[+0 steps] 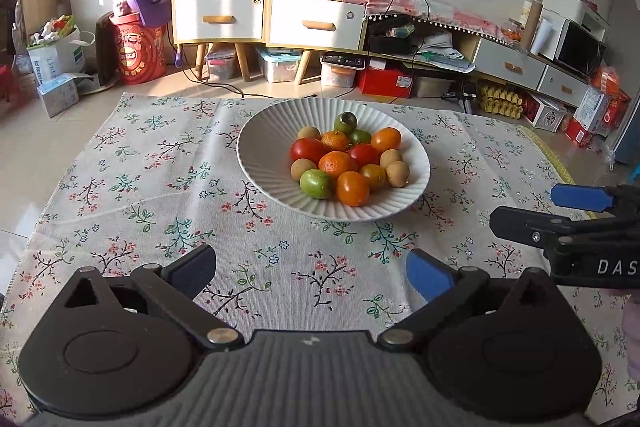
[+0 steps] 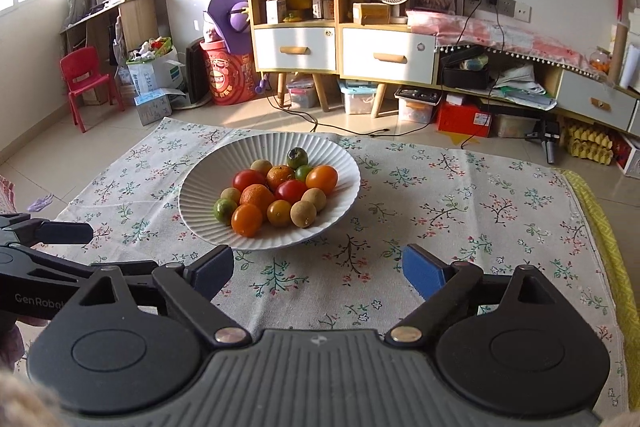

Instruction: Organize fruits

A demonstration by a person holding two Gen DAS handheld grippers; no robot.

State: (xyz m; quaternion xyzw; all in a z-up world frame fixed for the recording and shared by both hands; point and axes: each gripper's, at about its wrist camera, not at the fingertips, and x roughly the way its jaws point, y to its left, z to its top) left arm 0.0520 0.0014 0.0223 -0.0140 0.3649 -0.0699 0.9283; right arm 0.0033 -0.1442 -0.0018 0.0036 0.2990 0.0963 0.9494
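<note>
A white ribbed bowl [image 1: 264, 143] [image 2: 208, 179] sits on the floral tablecloth and holds several small fruits: red tomatoes [image 1: 307, 151] [image 2: 249, 181], oranges [image 1: 337, 163] [image 2: 257, 197], green fruits [image 1: 316, 183] [image 2: 225, 209] and tan round fruits [image 1: 397, 174] [image 2: 303, 214]. My left gripper [image 1: 314, 269] is open and empty, low over the cloth in front of the bowl. My right gripper [image 2: 320, 267] is open and empty, also short of the bowl. The right gripper shows at the right edge of the left wrist view [image 1: 536, 213]; the left gripper shows at the left edge of the right wrist view [image 2: 60, 231].
The floral tablecloth [image 1: 160, 195] [image 2: 460, 211] covers the table, with a yellow mat edge [image 2: 600, 247] on the right. Beyond the far edge stand wooden cabinets [image 1: 244, 15], a red bucket [image 1: 138, 53], storage boxes and a red child's chair [image 2: 86, 81].
</note>
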